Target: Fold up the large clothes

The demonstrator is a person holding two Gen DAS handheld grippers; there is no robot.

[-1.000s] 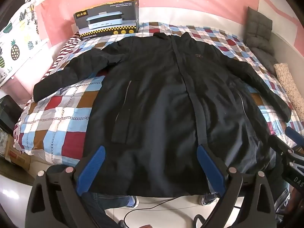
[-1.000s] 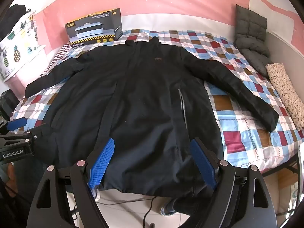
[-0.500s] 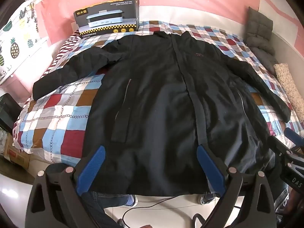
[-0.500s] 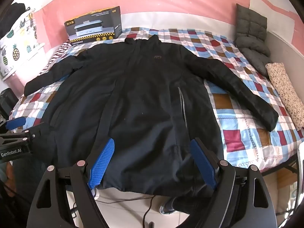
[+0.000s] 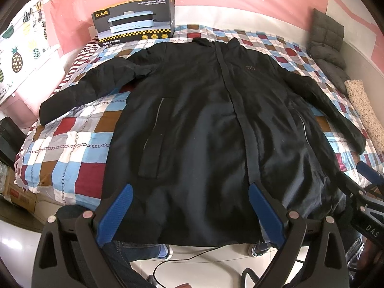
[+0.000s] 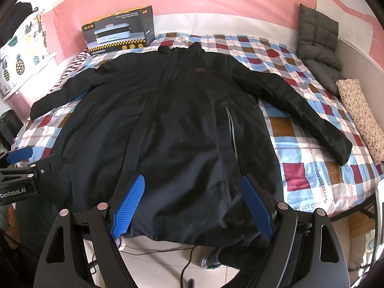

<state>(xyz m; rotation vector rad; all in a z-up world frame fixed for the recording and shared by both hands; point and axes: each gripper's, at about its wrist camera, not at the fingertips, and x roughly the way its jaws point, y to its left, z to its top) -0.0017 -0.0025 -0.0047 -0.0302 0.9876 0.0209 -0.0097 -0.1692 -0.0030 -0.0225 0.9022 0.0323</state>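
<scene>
A large black jacket (image 5: 204, 124) lies flat, front up, on the checked bed, sleeves spread to both sides, hem hanging over the near edge. It also fills the right wrist view (image 6: 172, 124). My left gripper (image 5: 190, 192) is open and empty, held above the hem near the left half. My right gripper (image 6: 192, 187) is open and empty above the hem near the right half. Each gripper shows at the edge of the other's view: the right one (image 5: 367, 175) and the left one (image 6: 19, 156).
A cooker box (image 5: 135, 25) stands at the bed's head. Grey cushions (image 6: 316, 45) and a floral roll (image 6: 362, 117) lie along the right wall. A checked quilt (image 5: 64, 144) covers the bed. A cable and my feet are on the floor below the hem.
Both views have shifted very slightly. The jacket lies as before and both grippers stay open.
</scene>
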